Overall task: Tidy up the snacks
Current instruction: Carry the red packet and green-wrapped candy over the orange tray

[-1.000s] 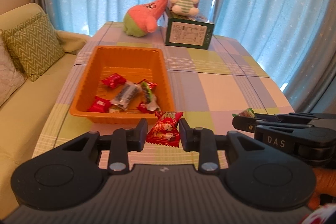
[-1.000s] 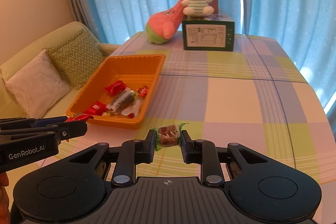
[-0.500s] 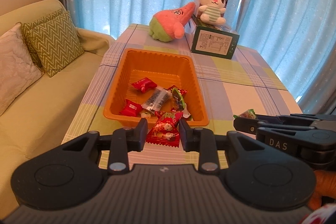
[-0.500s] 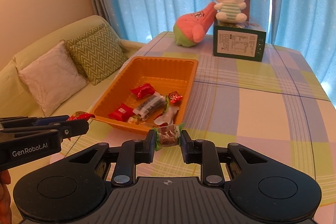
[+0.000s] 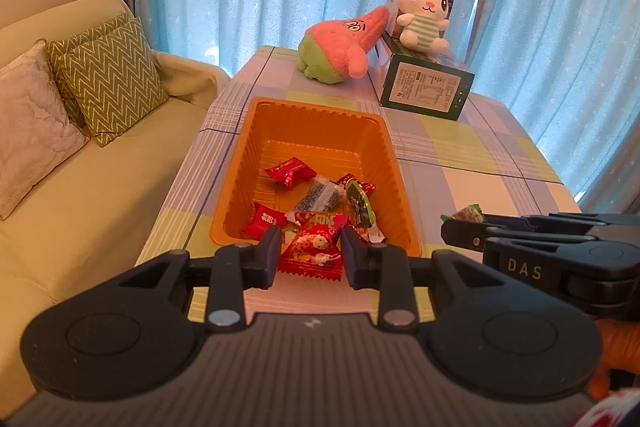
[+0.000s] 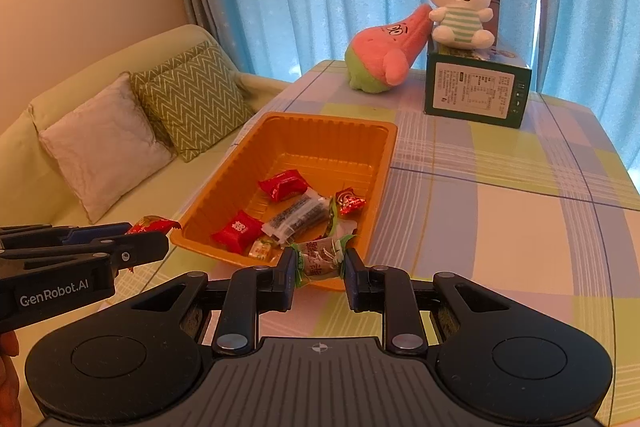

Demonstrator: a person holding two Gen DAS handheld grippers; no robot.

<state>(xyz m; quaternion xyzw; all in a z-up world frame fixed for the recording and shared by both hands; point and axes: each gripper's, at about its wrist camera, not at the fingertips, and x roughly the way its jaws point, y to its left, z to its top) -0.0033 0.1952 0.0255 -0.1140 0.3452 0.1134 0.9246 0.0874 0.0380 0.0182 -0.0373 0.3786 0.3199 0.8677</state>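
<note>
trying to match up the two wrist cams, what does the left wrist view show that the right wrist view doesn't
Only the left wrist view shows the front of the red snack packet held in the left gripper, and the side of the right gripper.

Only the right wrist view shows the green-ended candy face on in the right gripper, and the white cushion whole.

Both show the orange tray of snacks, the pink plush, the white bunny on the green box, the sofa and blue curtains.

We cannot read the small print on the dark green cardboard box (image 6: 476, 94). The left tongs (image 5: 309, 251) hide the orange plastic tray's (image 5: 240, 147) near rim. The pale yellow sofa (image 5: 80, 195) is cut off at the left edge.
</note>
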